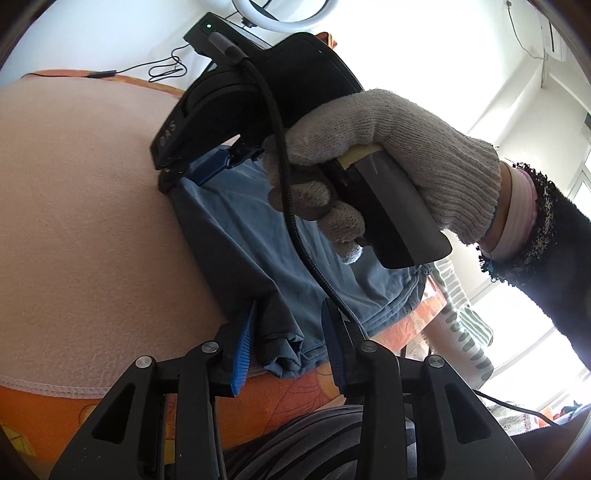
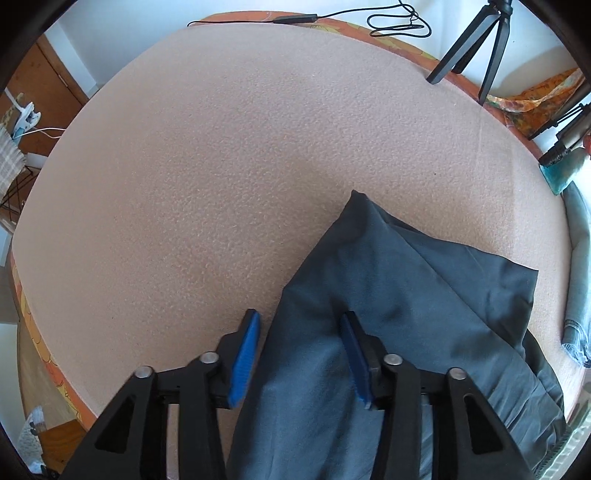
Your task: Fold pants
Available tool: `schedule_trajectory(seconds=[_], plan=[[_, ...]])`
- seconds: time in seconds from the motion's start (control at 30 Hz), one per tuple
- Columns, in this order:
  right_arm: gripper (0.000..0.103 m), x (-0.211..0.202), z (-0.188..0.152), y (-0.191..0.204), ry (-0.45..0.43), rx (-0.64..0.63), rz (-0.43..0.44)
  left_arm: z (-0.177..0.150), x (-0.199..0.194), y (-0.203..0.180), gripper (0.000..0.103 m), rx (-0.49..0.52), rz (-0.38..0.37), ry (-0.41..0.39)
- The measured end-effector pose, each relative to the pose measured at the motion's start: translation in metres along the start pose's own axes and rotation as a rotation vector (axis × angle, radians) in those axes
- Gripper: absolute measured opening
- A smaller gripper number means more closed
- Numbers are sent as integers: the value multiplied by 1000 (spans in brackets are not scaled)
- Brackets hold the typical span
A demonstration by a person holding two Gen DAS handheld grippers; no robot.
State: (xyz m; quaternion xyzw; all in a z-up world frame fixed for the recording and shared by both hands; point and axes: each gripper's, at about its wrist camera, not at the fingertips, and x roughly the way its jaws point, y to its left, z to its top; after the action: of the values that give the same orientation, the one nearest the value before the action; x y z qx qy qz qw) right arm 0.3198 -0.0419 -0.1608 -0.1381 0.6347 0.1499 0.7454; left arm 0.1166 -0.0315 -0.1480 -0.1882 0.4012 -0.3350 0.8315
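Grey-blue pants [image 2: 399,302] lie on the pink cloth-covered table [image 2: 229,155], at its near right part. My right gripper [image 2: 299,354] is open, its blue pads [image 2: 243,354] standing on either side of a raised fold of the pants. In the left wrist view the pants [image 1: 236,236] stretch between both grippers. My left gripper [image 1: 288,339] is open with a bunched edge of the pants between its pads [image 1: 245,347]. The right gripper [image 1: 207,166], held by a gloved hand [image 1: 388,147], rests at the pants' far end.
An orange patterned cloth [image 2: 532,99] covers the table under the pink one. Tripod legs [image 2: 476,40] and a black cable [image 2: 399,22] stand at the far edge. Another bluish garment [image 2: 578,295] lies at the right edge. A ring light [image 1: 280,14] stands behind.
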Motion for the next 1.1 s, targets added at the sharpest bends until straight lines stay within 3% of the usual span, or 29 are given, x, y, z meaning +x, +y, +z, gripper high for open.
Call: schedule_trajectory(seconds=[0.03, 0.1, 0.2, 0.27, 0.33, 0.4, 0.5, 0.6, 0.83, 1.1], plan=[[29, -1, -1, -3, 0, 8, 13, 0, 0, 0, 40, -2, 17, 0], [12, -4, -4, -11, -2, 33, 59, 2, 1, 4, 63, -9, 63, 7], [3, -11, -11, -21, -29, 71, 116, 6, 15, 12, 64, -60, 88, 48], [1, -18, -17, -26, -64, 87, 140, 7, 21, 16, 64, -72, 57, 61], [1, -28, -24, -34, -104, 110, 175, 7, 23, 14, 60, -57, 38, 66], [0, -37, -30, -42, -139, 137, 200, 11, 24, 10, 30, -35, 15, 64], [0, -53, -42, -65, -189, 179, 244, 19, 21, -4, 17, 19, 7, 47], [0, -67, -51, -89, -235, 212, 271, 30, 20, -21, 12, 83, -5, 39], [0, -100, -59, -137, -332, 289, 322, 54, 30, -67, 10, 196, -59, 49], [0, -128, -100, -196, -402, 352, 310, 58, 62, -112, 10, 265, -157, 110]])
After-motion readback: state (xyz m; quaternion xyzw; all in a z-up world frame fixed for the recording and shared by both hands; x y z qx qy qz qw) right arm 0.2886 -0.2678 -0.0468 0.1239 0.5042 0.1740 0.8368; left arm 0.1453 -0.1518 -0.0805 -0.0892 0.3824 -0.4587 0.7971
